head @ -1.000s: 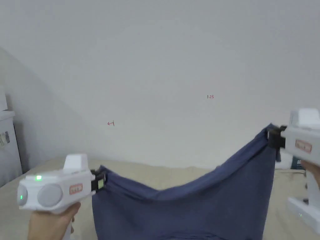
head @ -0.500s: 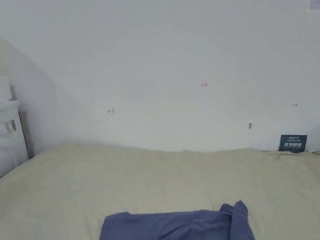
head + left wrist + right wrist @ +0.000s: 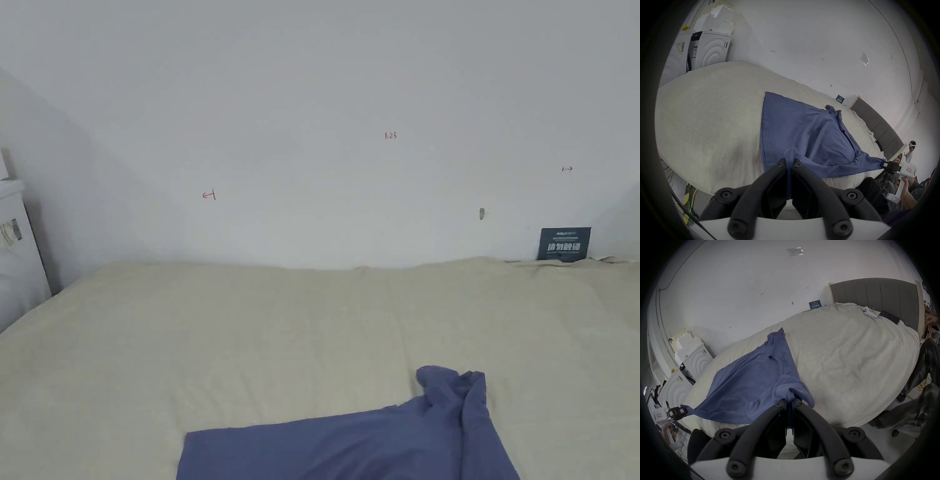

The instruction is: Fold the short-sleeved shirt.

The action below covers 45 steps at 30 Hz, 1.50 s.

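Observation:
A blue short-sleeved shirt (image 3: 375, 444) lies spread on the beige bed (image 3: 250, 325), with one crumpled sleeve at its far right corner. Its near edge reaches the bed's front edge. In the left gripper view my left gripper (image 3: 788, 164) is shut on a bunched corner of the shirt (image 3: 802, 129). The right gripper (image 3: 883, 165) shows far off there, gripping the other near corner. In the right gripper view my right gripper (image 3: 790, 402) is shut on a sleeve fold of the shirt (image 3: 750, 382), and the left gripper (image 3: 676, 412) holds the far corner, pulled taut.
White appliances (image 3: 711, 48) stand past the bed's left end. A grey headboard (image 3: 875, 295) closes the right end, with a phone (image 3: 890, 317) on the bed near it. A dark card (image 3: 564, 244) leans on the wall. Another person (image 3: 911, 152) stands beyond the bed.
A second ago both grippers held the shirt up in the air in the head view. Now the shirt lies flat on the bed, and both grippers have dropped below that view.

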Motion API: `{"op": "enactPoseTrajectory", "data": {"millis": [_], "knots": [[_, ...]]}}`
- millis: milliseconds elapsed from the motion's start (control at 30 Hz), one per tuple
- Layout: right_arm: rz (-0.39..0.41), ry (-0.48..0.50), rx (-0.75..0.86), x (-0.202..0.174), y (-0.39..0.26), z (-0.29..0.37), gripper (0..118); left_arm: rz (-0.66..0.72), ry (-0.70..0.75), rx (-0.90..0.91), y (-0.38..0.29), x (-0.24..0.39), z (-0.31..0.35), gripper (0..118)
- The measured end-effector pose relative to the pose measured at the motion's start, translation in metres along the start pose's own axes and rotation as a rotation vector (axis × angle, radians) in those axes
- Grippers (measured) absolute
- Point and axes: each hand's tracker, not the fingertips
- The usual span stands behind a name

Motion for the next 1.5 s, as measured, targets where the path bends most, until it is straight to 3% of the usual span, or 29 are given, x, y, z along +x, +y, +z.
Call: {"op": "enactPoseTrajectory", "data": {"millis": [100, 133, 167, 200, 233, 267, 367, 467, 567, 833, 900, 933, 1000, 1033, 1067, 1100, 1133, 1200, 1267, 1433, 1500], "knots": [[0.054, -0.073, -0.001, 0.006, 0.002, 0.005, 17, 0.018, 0.049, 0.016, -0.001, -0.007, 0.009, 20], [0.062, -0.098, 0.012, 0.011, 0.001, 0.01, 39, 0.013, 0.065, 0.021, -0.003, -0.011, 0.016, 37], [0.075, -0.137, 0.023, 0.017, 0.001, 0.018, 76, 0.005, 0.144, 0.061, -0.002, -0.018, 0.025, 72], [0.085, -0.174, 0.038, 0.022, 0.004, 0.027, 94, 0.001, 0.18, 0.066, -0.001, -0.023, 0.037, 94], [0.106, -0.2, 0.058, 0.025, 0.008, 0.04, 100, 0.002, 0.191, 0.086, 0.002, -0.027, 0.05, 107], [0.128, -0.222, 0.091, 0.025, 0.016, 0.052, 100, 0.01, 0.183, 0.114, 0.008, -0.029, 0.063, 113], [0.121, -0.146, 0.169, 0.017, 0.042, 0.076, 101, 0.013, 0.222, 0.211, 0.032, -0.019, 0.093, 113], [0.038, -0.044, 0.213, 0.001, 0.063, 0.079, 105, -0.054, 0.171, 0.328, 0.049, 0.007, 0.108, 113], [0.053, 0.038, 0.301, -0.025, 0.074, 0.078, 105, -0.065, 0.103, 0.407, 0.063, 0.032, 0.113, 113], [0.243, 0.093, 0.297, -0.093, 0.085, 0.055, 105, -0.226, 0.088, 0.43, 0.073, 0.091, 0.097, 109], [0.263, 0.108, 0.277, -0.104, 0.081, 0.051, 100, -0.252, 0.079, 0.43, 0.068, 0.098, 0.095, 97], [0.272, 0.118, 0.267, -0.106, 0.078, 0.05, 91, -0.261, 0.084, 0.433, 0.065, 0.1, 0.095, 87], [0.279, 0.13, 0.256, -0.111, 0.07, 0.048, 41, -0.291, 0.097, 0.428, 0.057, 0.103, 0.095, 54], [0.291, 0.131, 0.248, -0.113, 0.067, 0.046, 25, -0.3, 0.102, 0.414, 0.055, 0.103, 0.094, 46], [0.307, 0.13, 0.236, -0.115, 0.063, 0.043, 17, -0.305, 0.105, 0.403, 0.052, 0.102, 0.093, 41], [0.333, 0.117, 0.222, -0.116, 0.059, 0.041, 17, -0.299, 0.1, 0.393, 0.049, 0.1, 0.092, 41], [0.344, 0.097, 0.22, -0.117, 0.056, 0.039, 2, -0.29, 0.091, 0.375, 0.048, 0.098, 0.09, 29], [0.341, 0.127, 0.198, -0.117, 0.053, 0.038, 1, -0.269, 0.098, 0.361, 0.043, 0.095, 0.089, 5], [0.342, 0.118, 0.198, -0.118, 0.05, 0.037, 1, -0.266, 0.108, 0.358, 0.04, 0.09, 0.088, 0], [0.34, 0.119, 0.173, -0.115, 0.048, 0.035, 1, -0.248, 0.207, 0.215, 0.034, 0.071, 0.069, 0], [0.317, 0.138, 0.146, -0.112, 0.043, 0.033, 1, -0.245, 0.25, 0.126, 0.022, 0.053, 0.05, 21]]}}
